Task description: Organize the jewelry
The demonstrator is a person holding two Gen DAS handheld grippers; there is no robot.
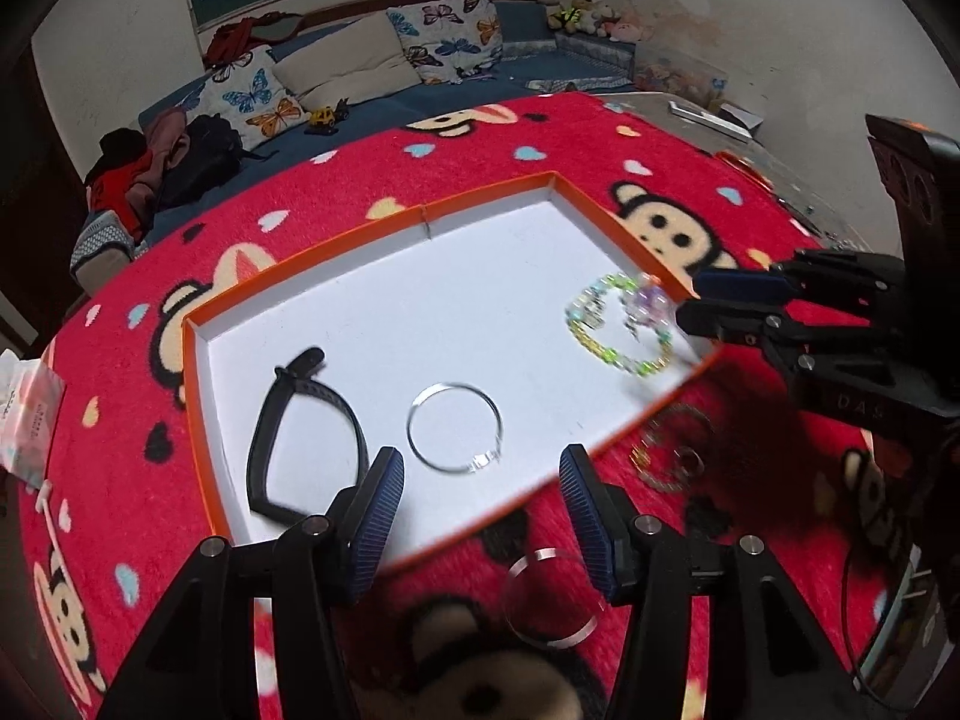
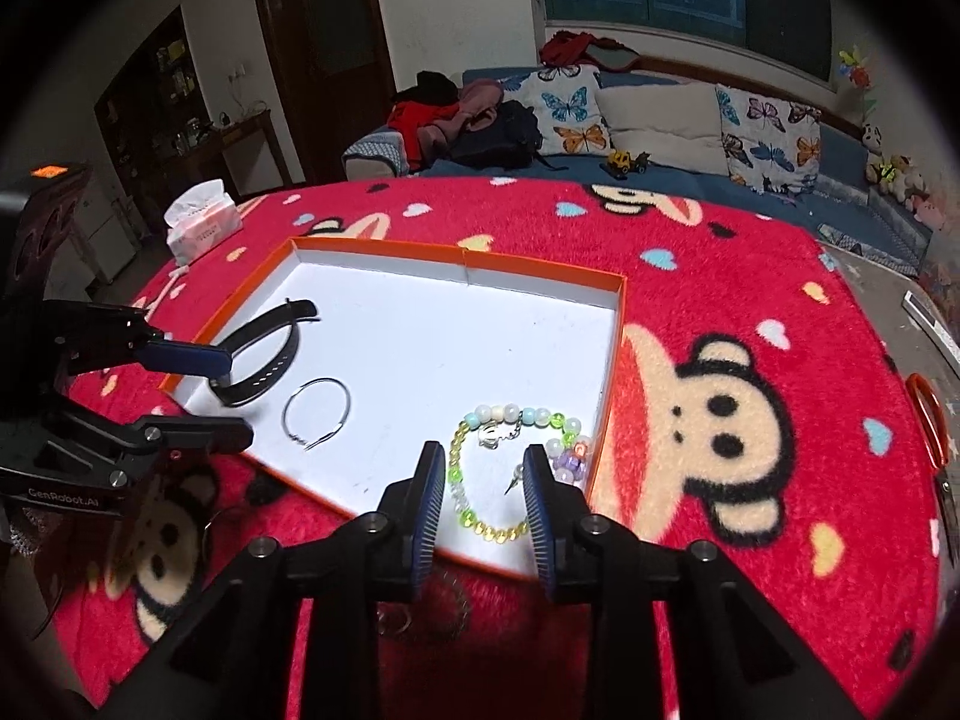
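One orange-rimmed tray point(image 2: 606, 372) with a white floor holds three pieces: one black band point(image 2: 264, 354) at its left end, one silver bangle point(image 2: 317, 413) just right of the band, and one bead bracelet point(image 2: 516, 468) at the tray's right end. Outside the tray, near its front edge, lie one clear bangle point(image 1: 552, 597) and a small tangle of rings point(image 1: 672, 450), too blurred to count.

Two grippers are in view. The left gripper point(image 1: 480, 516) hangs wide apart over the tray's front edge, holding nothing. The right gripper point(image 2: 485, 510) is moderately spread, empty, its fingers straddling the bracelet's near side.

The tray sits on a bench under a red fleece cloth point(image 2: 750, 276) printed with monkeys and hearts. One tissue pack point(image 2: 201, 225) stands beyond the tray's left end. Behind the tray runs a blue sofa point(image 2: 660, 171) with three cushions, two of them butterfly-printed.
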